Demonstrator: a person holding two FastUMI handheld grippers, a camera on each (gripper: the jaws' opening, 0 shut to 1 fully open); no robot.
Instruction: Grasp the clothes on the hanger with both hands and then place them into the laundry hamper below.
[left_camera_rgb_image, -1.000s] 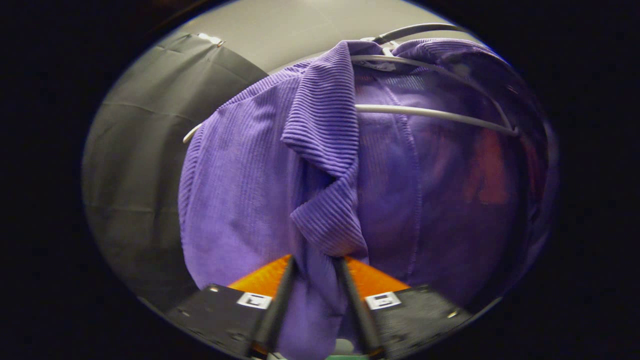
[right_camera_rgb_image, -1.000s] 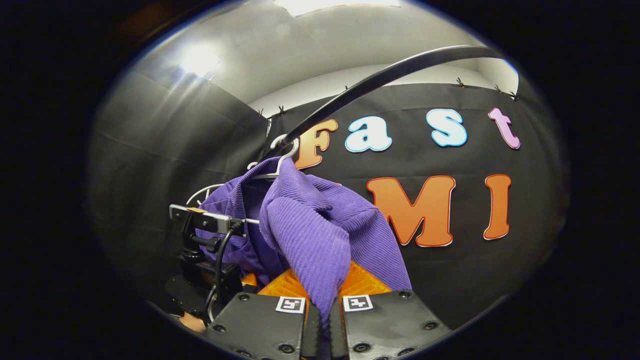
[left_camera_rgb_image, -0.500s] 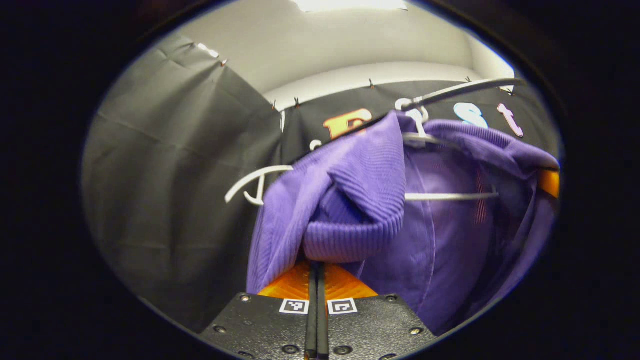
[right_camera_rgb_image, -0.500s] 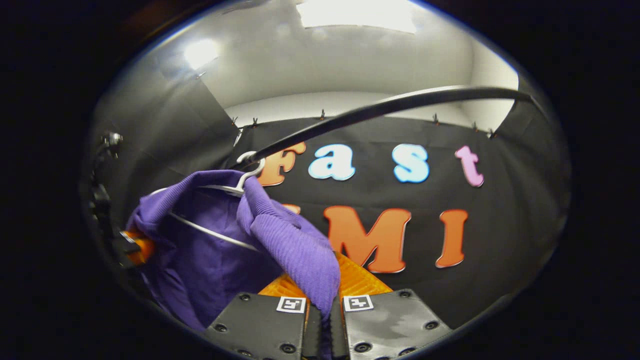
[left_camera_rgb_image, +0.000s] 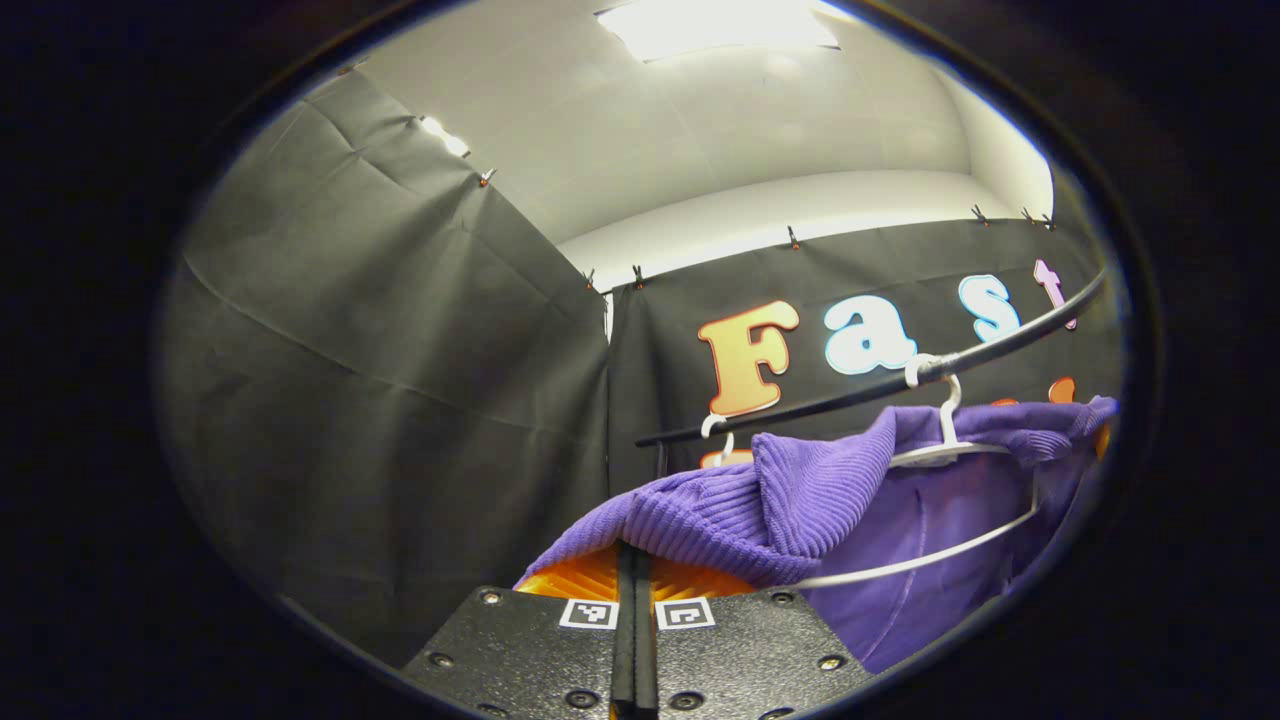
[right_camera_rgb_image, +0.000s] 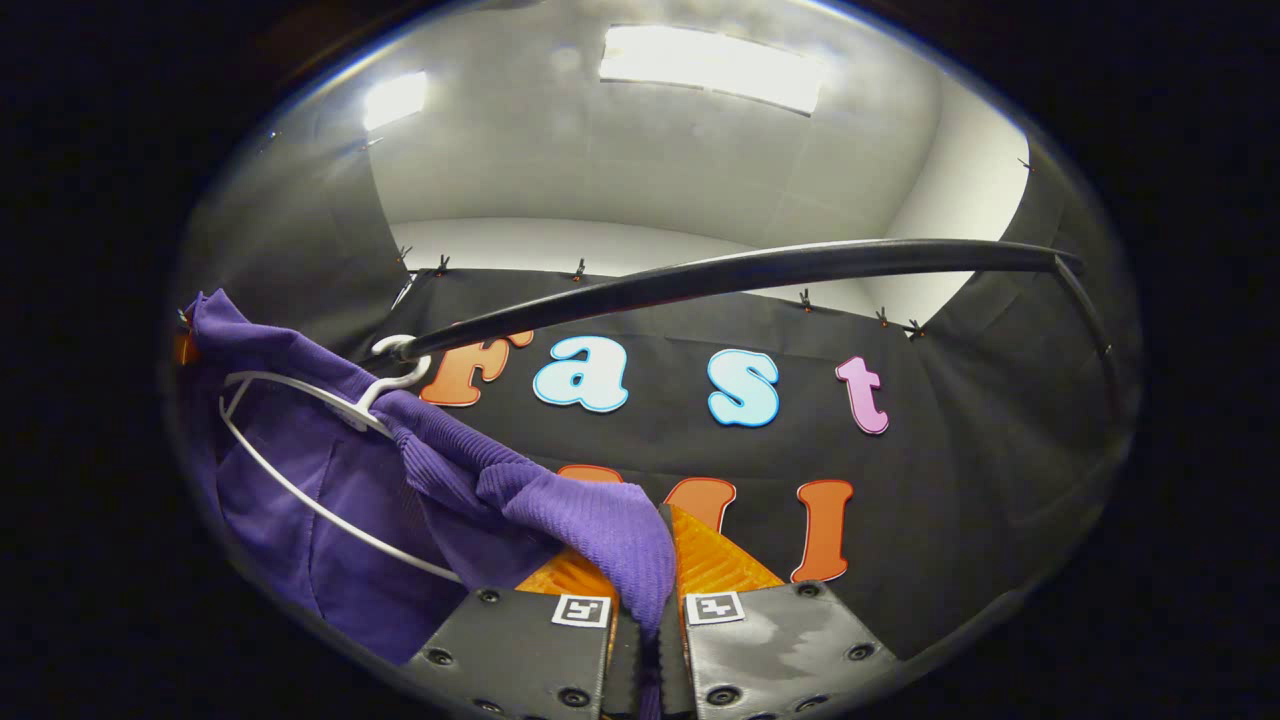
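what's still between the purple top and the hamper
The white hanger is. It hangs by its hook from the black rail, and the purple top is draped over it while both grippers' jaws pinch the fabric. The hamper below is out of view, so that path can't be judged.

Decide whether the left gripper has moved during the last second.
Yes. The left gripper has pulled back and down from the rail, dragging the purple garment off the hanger.

Purple ribbed garment (left_camera_rgb_image: 800, 500) draped over white hanger (left_camera_rgb_image: 935, 455)

Ceiling panels (right_camera_rgb_image: 710, 68) glare overhead (fisheye edges bend), booth below dim.
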